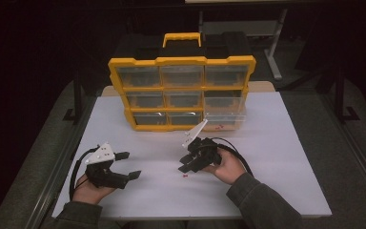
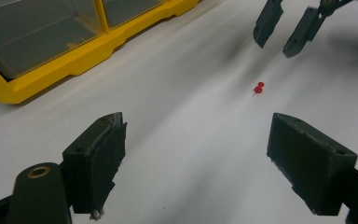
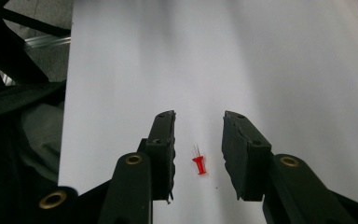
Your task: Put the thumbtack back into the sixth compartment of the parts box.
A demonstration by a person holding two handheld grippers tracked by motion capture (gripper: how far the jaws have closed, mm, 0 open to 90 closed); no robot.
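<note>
Jaws astride red pushpin [image 3: 198, 165]

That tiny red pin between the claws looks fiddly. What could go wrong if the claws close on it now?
The red pushpin lies flat on the white table, small against the right gripper's wide pads, so they may close over it or flick it away.

Its point could catch in a soft pad.

The left gripper waits open and apart, too far to stop a rolling pin.
</note>
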